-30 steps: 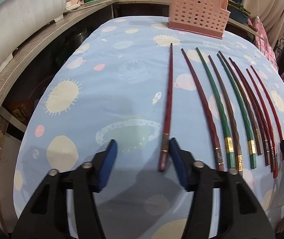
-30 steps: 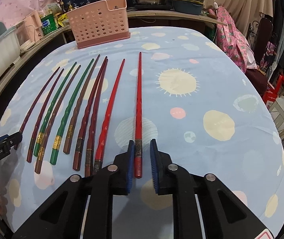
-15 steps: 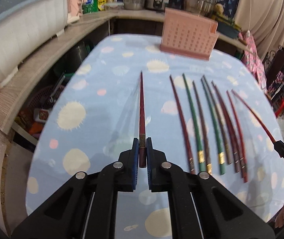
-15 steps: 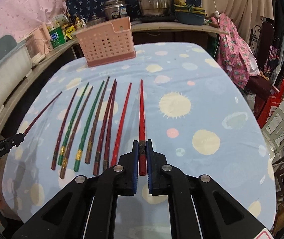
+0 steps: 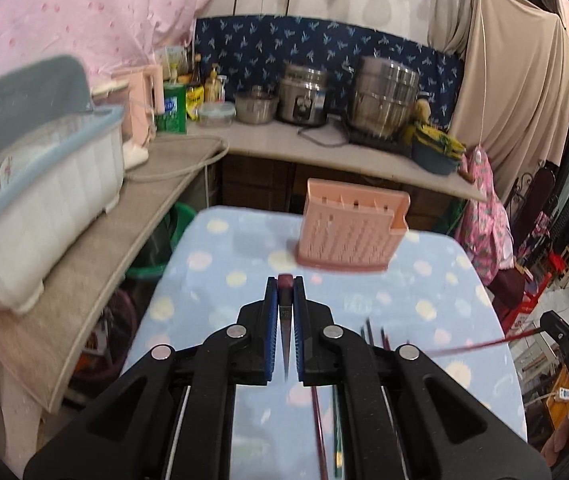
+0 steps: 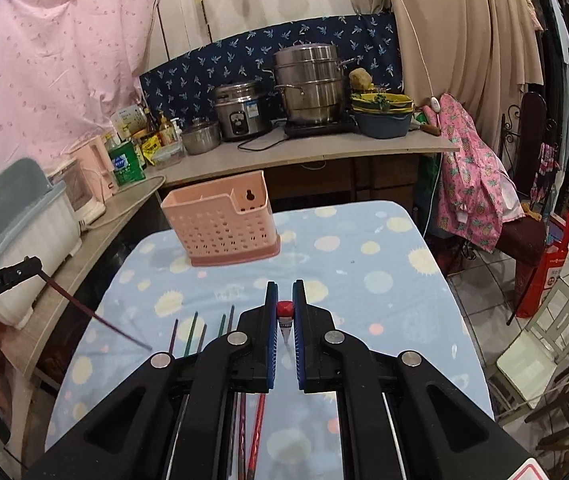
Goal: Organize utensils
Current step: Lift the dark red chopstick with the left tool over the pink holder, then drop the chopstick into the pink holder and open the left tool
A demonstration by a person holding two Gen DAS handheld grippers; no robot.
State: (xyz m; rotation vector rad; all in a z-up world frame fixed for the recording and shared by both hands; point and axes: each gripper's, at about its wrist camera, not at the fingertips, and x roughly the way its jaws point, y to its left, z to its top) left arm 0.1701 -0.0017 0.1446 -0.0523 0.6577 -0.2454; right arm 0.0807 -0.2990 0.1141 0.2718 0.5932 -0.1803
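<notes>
My left gripper (image 5: 285, 282) is shut on a dark red chopstick (image 5: 285, 281); its butt end shows between the blue pads and its tip points down and back. My right gripper (image 6: 285, 308) is shut on a bright red chopstick (image 6: 284, 309), held the same way. Both are lifted above the table, facing the pink perforated utensil basket (image 5: 348, 232), which also shows in the right wrist view (image 6: 220, 224) at the table's far end. Several red, green and brown chopsticks (image 6: 196, 330) lie in a row on the blue cloth below, partly hidden by the grippers.
The table with the blue spotted cloth (image 6: 364, 264) ends at a counter with steel pots (image 6: 308, 84), a rice cooker (image 6: 240, 110) and bottles. A white dish rack (image 5: 32, 200) stands on the left counter. A chair with pink cloth (image 6: 484, 200) stands at right.
Both grippers have risen from the table with their chopsticks and tilted up, so the chopsticks now hang tip-down. The basket and the counter have come into the centre of view.
</notes>
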